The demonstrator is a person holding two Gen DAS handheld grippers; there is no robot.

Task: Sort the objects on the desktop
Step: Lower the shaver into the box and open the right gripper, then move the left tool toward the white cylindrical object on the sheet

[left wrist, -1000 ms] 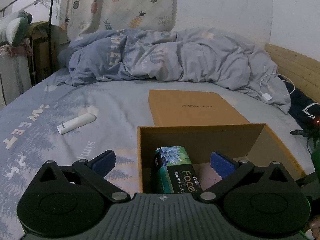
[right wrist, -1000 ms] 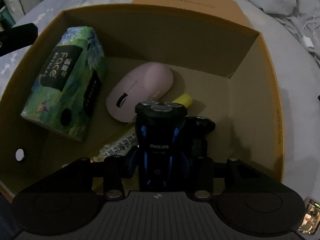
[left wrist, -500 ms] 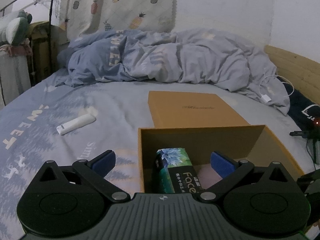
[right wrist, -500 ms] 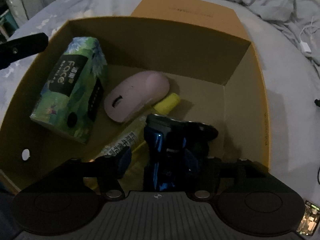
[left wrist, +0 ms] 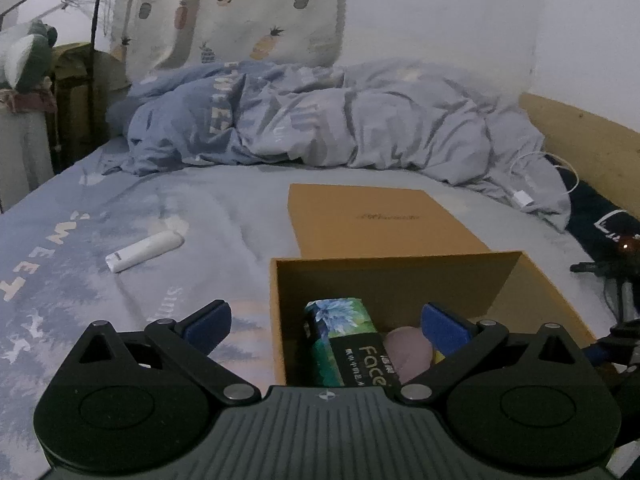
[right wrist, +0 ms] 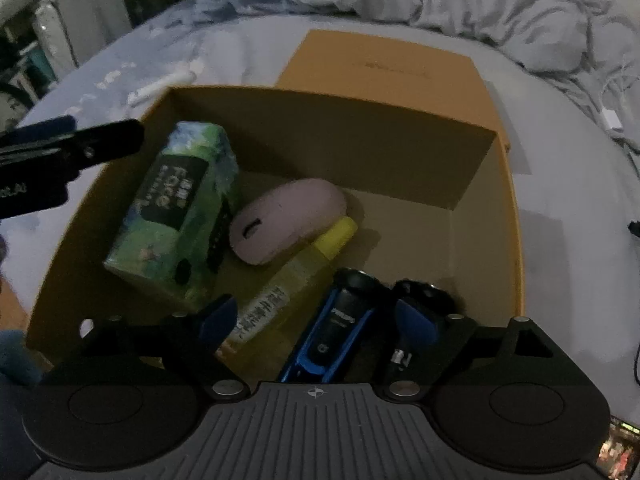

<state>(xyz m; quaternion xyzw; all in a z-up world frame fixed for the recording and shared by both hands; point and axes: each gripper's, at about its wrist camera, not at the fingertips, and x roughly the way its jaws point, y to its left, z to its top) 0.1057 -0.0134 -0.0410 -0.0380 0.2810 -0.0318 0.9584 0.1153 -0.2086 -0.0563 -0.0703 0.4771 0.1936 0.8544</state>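
Right wrist: blk/blue shaver (right wrist: 340, 320), tilted.

open tan cardboard box (right wrist: 496, 216) on bed | inside: green tissue pack (right wrist: 176, 216), pink mouse (right wrist: 288, 220), yellow bottle (right wrist: 296, 280), blue-black shaver (right wrist: 340, 328) lying flat | white tube (left wrist: 144, 250) outside on sheet

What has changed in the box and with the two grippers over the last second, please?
The right gripper opened and let go of the shaver, which now lies tilted in the box. The left gripper stayed open; tissue pack and mouse unmoved.

Left view faces across the bed; right looks down; both share the box (left wrist: 400, 276).
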